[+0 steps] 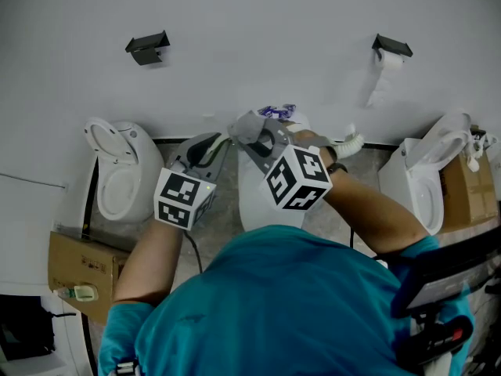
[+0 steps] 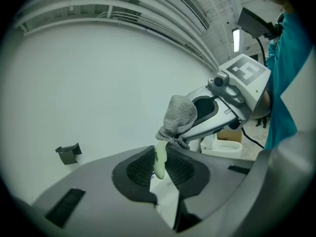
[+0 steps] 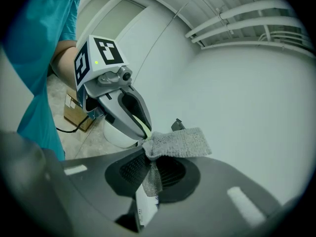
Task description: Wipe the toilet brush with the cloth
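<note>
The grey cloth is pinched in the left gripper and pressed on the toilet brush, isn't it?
Not the left. The grey cloth is pinched in the right gripper, as the right gripper view shows, and pressed on the toilet brush, which the left gripper holds.

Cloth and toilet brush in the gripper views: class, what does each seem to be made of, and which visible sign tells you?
The cloth looks like grey knitted or woven fabric, matt: an open mesh texture shows and it folds limply. The toilet brush, the part showing, looks like pale green plastic or silicone, smooth and slightly glossy; which of the two cannot be told.
</note>
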Demonstrator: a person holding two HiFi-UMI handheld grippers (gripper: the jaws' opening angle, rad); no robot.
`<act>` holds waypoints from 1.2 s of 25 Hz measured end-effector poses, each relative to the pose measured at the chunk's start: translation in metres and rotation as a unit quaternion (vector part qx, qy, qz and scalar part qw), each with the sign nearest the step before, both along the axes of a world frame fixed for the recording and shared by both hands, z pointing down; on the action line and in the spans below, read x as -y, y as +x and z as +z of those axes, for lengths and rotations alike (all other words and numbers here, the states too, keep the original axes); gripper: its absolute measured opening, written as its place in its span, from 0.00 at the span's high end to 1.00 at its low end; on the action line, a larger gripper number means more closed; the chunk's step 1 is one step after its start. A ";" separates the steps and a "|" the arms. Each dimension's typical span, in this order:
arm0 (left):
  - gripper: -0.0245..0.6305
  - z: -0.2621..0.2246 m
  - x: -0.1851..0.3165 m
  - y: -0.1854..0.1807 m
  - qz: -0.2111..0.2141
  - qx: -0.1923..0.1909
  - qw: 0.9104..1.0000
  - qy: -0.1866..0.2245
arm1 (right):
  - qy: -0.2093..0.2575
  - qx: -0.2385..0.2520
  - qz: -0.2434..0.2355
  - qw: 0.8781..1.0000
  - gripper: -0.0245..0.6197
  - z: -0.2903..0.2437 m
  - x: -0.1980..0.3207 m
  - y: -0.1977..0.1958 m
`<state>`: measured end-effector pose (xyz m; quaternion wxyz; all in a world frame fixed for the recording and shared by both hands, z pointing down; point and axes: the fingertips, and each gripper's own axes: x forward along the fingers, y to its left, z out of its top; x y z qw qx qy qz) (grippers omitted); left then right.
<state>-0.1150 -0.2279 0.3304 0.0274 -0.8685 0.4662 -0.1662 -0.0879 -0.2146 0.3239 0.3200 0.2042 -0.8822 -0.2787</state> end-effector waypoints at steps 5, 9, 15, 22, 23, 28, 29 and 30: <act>0.87 0.001 -0.001 -0.002 0.003 -0.035 0.999 -0.012 | 0.003 -0.003 0.016 1.000 0.90 0.003 0.005 0.013; 0.87 -0.003 0.000 -0.007 -0.002 -0.060 0.998 -0.014 | 0.005 -0.008 0.029 1.000 0.90 0.005 0.009 0.023; 0.87 -0.004 0.000 -0.015 -0.005 -0.092 0.996 -0.017 | 0.011 -0.020 0.043 0.999 0.90 0.010 0.015 0.035; 0.87 -0.012 -0.006 -0.024 -0.009 -0.110 0.994 -0.014 | 0.015 -0.035 0.060 0.997 0.90 0.008 0.014 0.052; 0.87 -0.013 -0.006 -0.026 -0.010 -0.112 0.994 -0.015 | 0.016 -0.039 0.064 0.997 0.90 0.008 0.015 0.055; 0.87 -0.010 -0.003 -0.031 -0.016 -0.122 0.992 -0.019 | 0.015 -0.054 0.080 0.995 0.90 0.015 0.023 0.073; 0.87 -0.010 -0.003 -0.032 -0.017 -0.124 0.992 -0.019 | 0.013 -0.057 0.083 0.995 0.90 0.017 0.023 0.076; 0.87 -0.010 -0.004 -0.033 -0.018 -0.125 0.992 -0.019 | 0.012 -0.061 0.087 0.994 0.90 0.018 0.024 0.080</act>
